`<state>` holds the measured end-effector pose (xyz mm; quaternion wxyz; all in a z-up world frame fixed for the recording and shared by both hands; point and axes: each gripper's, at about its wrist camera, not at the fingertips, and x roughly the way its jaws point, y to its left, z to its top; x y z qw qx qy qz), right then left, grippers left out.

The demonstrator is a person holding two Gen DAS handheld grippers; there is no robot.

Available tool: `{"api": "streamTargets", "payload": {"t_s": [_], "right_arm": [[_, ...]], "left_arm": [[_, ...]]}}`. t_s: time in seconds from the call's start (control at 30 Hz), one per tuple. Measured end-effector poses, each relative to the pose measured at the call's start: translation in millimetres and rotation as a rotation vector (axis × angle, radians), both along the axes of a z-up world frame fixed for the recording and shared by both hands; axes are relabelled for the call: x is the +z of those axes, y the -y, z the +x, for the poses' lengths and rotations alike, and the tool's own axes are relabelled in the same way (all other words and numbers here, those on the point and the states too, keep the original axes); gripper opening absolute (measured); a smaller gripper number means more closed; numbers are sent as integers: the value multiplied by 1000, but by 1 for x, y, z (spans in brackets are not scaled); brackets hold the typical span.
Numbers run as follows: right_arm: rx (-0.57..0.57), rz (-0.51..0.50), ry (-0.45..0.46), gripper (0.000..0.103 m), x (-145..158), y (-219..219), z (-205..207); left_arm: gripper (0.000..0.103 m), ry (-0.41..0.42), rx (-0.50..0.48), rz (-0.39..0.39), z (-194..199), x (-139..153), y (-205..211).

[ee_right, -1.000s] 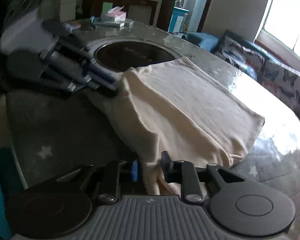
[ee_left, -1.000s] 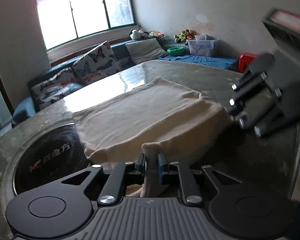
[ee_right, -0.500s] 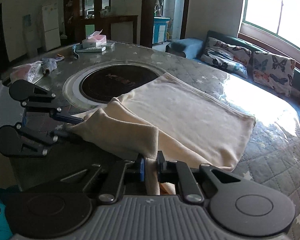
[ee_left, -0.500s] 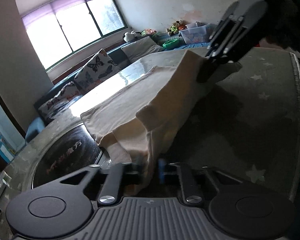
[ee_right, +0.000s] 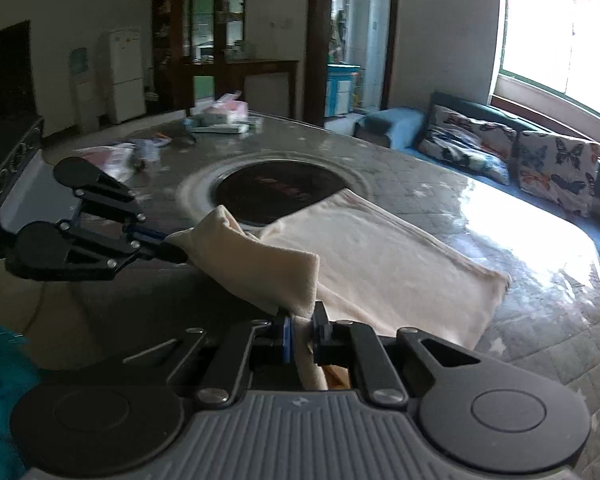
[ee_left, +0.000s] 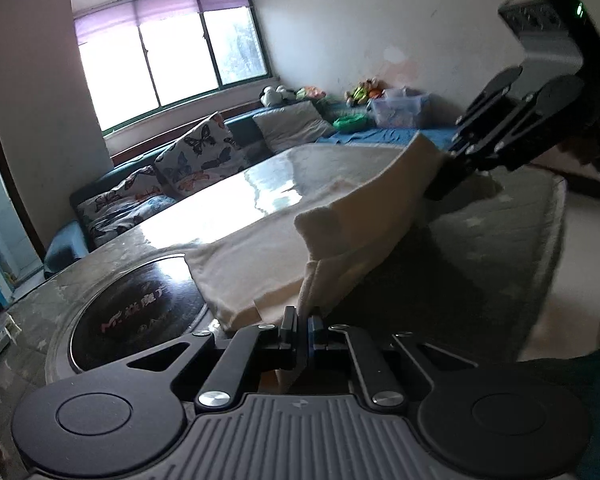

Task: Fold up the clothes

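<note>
A cream garment (ee_left: 260,256) lies on the round grey table (ee_left: 500,240), its near edge lifted off the surface. My left gripper (ee_left: 304,324) is shut on one near corner of the cloth. My right gripper (ee_right: 302,328) is shut on the other near corner of the garment (ee_right: 380,264). Each gripper shows in the other's view: the right one (ee_left: 444,184) at the upper right, the left one (ee_right: 172,254) at the left. The lifted edge hangs taut between them above the table (ee_right: 540,320).
A dark round hotplate (ee_left: 136,320) is set in the table's middle, partly under the cloth. A sofa with butterfly cushions (ee_left: 196,160) runs under the window. Tissue box and papers (ee_right: 224,118) lie on the table's far side.
Both grippers have risen with the garment's near edge, lifting it off the table. The fold of cloth between them now stands higher and reaches farther over the flat part.
</note>
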<state>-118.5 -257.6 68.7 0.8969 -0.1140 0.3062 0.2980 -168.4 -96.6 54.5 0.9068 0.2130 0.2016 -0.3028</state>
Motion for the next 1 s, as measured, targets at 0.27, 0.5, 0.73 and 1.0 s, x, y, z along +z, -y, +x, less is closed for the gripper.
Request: {"api": "streamTargets", "payload": {"t_s": [0.27, 0.5, 0.73, 1.0], "right_arm": [[22, 17, -38, 8, 17, -3, -32], [-77, 51, -21, 8, 27, 15, 5], [-187, 47, -43, 8, 20, 30, 82], [-372, 45, -143, 13, -36, 49, 154]], "left_arm": [[5, 17, 1, -48, -14, 22, -7], [5, 49, -1, -57, 44, 35, 10], [5, 25, 32, 0, 130, 19, 43], [11, -90, 132, 45, 211, -26, 66]]}}
